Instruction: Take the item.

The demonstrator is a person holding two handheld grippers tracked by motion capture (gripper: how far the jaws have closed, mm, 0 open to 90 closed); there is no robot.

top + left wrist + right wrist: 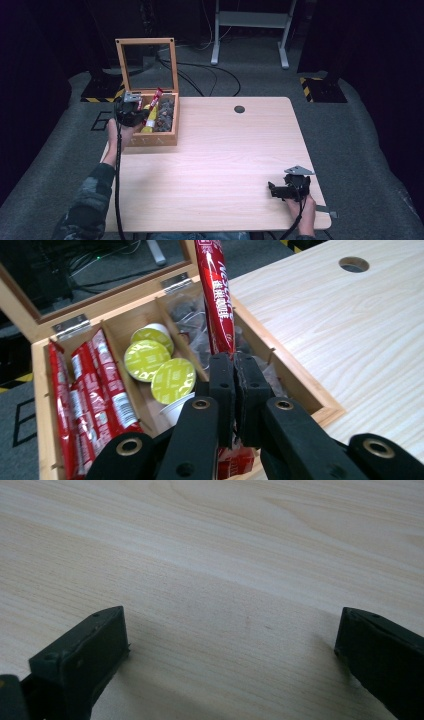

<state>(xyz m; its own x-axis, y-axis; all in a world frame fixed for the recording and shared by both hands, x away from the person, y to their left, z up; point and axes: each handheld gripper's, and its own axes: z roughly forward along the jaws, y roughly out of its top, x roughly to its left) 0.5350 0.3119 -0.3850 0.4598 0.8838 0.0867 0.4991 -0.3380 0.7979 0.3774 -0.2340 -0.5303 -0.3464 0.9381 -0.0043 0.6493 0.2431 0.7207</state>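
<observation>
A: Right, your left gripper (234, 365) is clamped tight on the lower end of the red sachet (215, 295), which stands up toward twelve o'clock over the wooden box (310, 405), above the divider between the green pods (172, 381) and the dark packets (192, 315).

B: And how should you carry it?

A: Lift straight until the tail clears the rim, then swing toward three o'clock over the bare worktop (350, 340). Keep the squeeze steady; the foil looks slippery.

B: Your right gripper (230, 645)?

A: Its jaws stand wide apart, holding nothing, just above the worktop at five o'clock in the high view.
</observation>
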